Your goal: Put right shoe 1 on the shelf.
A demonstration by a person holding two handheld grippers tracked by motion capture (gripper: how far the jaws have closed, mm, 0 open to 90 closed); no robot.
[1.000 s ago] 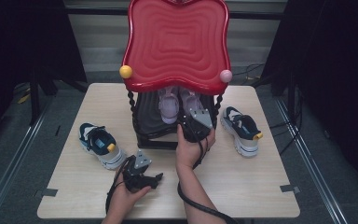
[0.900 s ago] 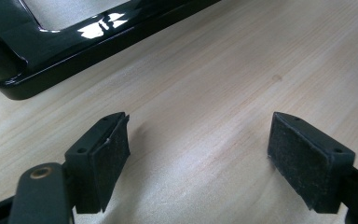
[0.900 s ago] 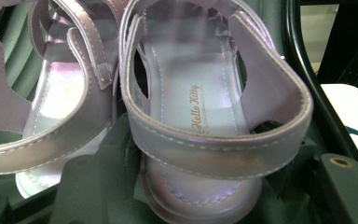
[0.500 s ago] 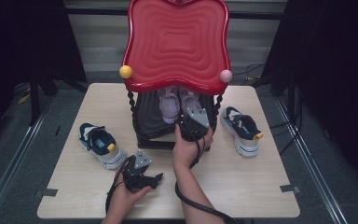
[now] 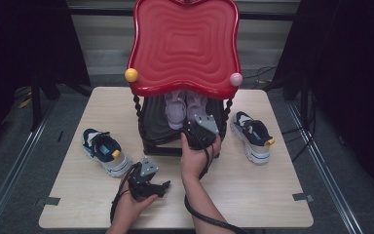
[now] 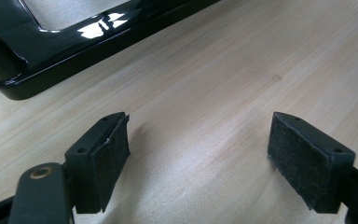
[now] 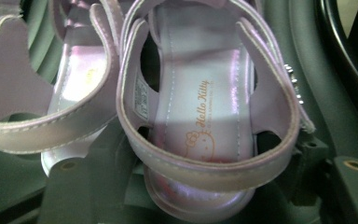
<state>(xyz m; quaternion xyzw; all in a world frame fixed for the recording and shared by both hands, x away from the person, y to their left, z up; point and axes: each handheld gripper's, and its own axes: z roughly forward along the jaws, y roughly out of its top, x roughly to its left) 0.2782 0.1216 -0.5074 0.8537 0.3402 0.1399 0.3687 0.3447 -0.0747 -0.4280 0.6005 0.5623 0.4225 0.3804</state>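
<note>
The right hand-held gripper (image 5: 195,130) reaches under the red wavy-topped rack, its jaws just opened, loosely flanking the heel of a shiny lilac strapped sandal (image 7: 200,116) on the dark lower shelf; the left hand-held gripper (image 5: 163,185) rests wide and empty on the pale wooden bench (image 5: 253,195)

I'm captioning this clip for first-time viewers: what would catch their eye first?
The glossy red wavy top of the small stand at the table's far edge dominates. Beneath it, on the lower shelf, sit two lilac sandals, with the right gripper at the heel of one. Two navy sneakers flank the stand, left and right.
</note>
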